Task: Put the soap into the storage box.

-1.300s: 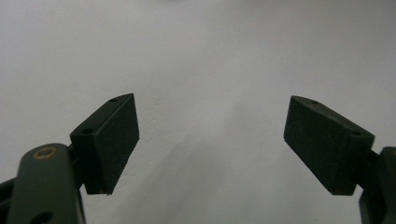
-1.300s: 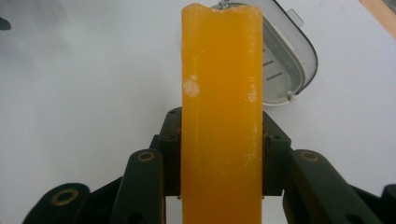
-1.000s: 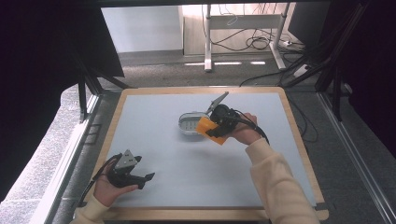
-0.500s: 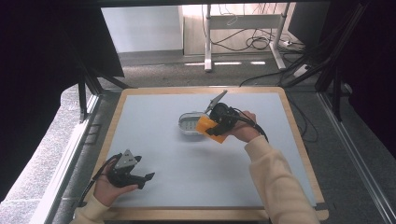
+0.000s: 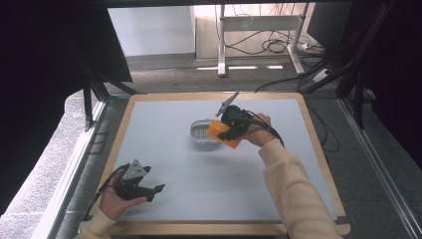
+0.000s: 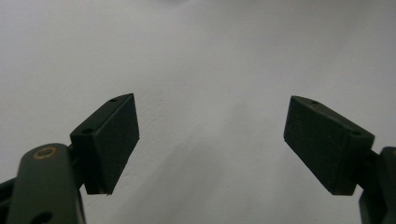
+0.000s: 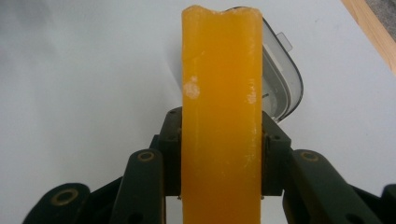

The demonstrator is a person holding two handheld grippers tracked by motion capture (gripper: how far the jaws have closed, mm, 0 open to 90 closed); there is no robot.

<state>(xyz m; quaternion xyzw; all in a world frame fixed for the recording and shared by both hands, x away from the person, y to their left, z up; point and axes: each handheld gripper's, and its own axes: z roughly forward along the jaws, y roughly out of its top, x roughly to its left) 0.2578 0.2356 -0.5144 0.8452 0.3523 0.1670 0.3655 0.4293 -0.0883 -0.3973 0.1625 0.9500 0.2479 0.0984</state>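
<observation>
The tabletop (image 5: 169,149) is a pale grey sheet framed by a wooden rim, and most of it lies bare: the whole left half, the near middle and the far strip offer open room. A small grey tray (image 5: 203,133) sits a little right of centre, toward the far side, well apart from every edge.

The right hand-held gripper (image 5: 225,130) hovers just at the tray's right end, clamped on an orange block (image 5: 222,134). In the right gripper view its jaws press both flat sides of the orange block (image 7: 222,116), which stands upright between them, with the tray's rounded rim (image 7: 280,88) showing behind it.

The left hand-held gripper (image 5: 155,189) rests near the near-left corner, close to the wooden rim, pointing right. Its jaws stand wide apart with nothing between them, only bare tabletop (image 6: 210,70) ahead.
</observation>
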